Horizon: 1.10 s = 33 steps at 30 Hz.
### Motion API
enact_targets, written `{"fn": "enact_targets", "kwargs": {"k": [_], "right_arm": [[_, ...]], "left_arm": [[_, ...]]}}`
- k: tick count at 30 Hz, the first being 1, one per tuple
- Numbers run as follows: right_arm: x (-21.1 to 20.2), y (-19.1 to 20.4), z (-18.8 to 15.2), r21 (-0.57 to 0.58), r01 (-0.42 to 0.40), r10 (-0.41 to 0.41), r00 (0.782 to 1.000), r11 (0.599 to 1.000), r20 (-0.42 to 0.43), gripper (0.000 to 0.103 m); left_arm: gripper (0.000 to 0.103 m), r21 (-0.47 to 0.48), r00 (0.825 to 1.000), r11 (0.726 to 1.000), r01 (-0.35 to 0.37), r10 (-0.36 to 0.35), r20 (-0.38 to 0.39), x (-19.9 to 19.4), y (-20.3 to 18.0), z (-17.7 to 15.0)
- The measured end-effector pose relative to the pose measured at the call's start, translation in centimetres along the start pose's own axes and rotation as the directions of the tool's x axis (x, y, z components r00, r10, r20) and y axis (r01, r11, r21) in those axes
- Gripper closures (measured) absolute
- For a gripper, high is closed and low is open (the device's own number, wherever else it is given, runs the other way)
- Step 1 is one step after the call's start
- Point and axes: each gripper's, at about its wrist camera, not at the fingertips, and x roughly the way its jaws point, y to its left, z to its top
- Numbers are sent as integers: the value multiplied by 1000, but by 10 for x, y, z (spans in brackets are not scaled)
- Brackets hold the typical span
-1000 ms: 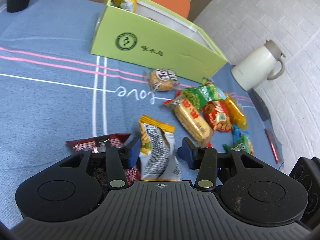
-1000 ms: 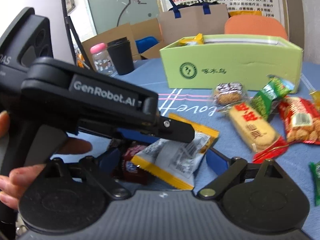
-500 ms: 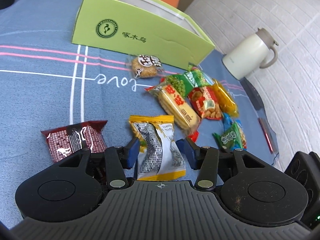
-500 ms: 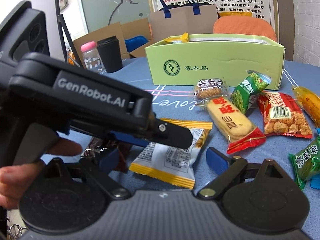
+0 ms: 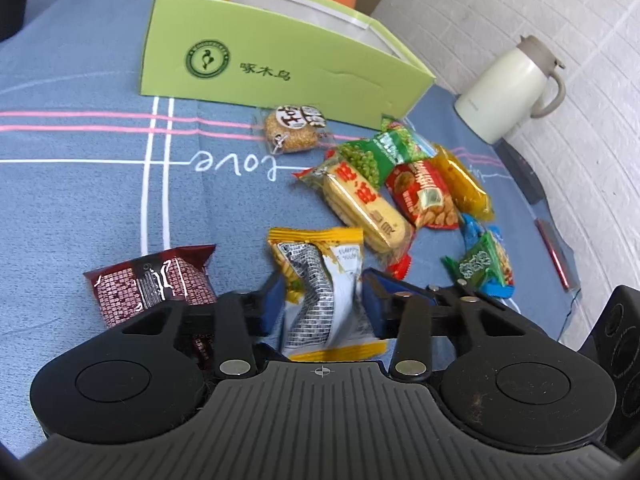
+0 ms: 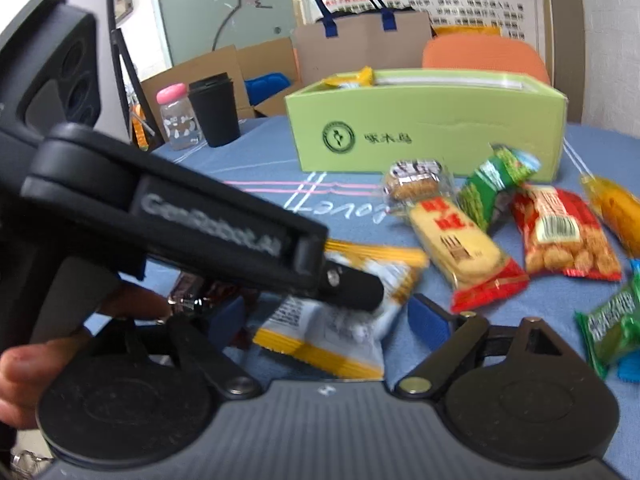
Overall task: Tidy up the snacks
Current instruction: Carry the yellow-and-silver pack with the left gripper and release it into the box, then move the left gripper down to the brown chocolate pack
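Left wrist view: the left hand-held gripper (image 5: pixel 324 292) has just squeezed in, pinching one yellow-edged silver snack packet (image 5: pixel 320 280) above the blue tabletop (image 5: pixel 80 200). One maroon packet (image 5: pixel 152 280) lies just beside it, six more packets cluster beyond, and one green box (image 5: pixel 280 64) stands behind. The right hand-held gripper (image 6: pixel 328 320) has been narrowing yet gapes, empty.

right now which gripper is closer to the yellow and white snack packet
Left. The left gripper has just been closing on the yellow and white snack packet, fingers pinching it. The right gripper sits open just behind it, not touching.
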Motion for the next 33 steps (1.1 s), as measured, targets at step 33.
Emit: {"fn": "enact_targets", "kwargs": {"k": [33], "right_arm": [[62,-119,193,-97,103,-88,986,990,143,28]], "left_arm": [[84,8,971,995,-103,99,217,57,-37,222]]}}
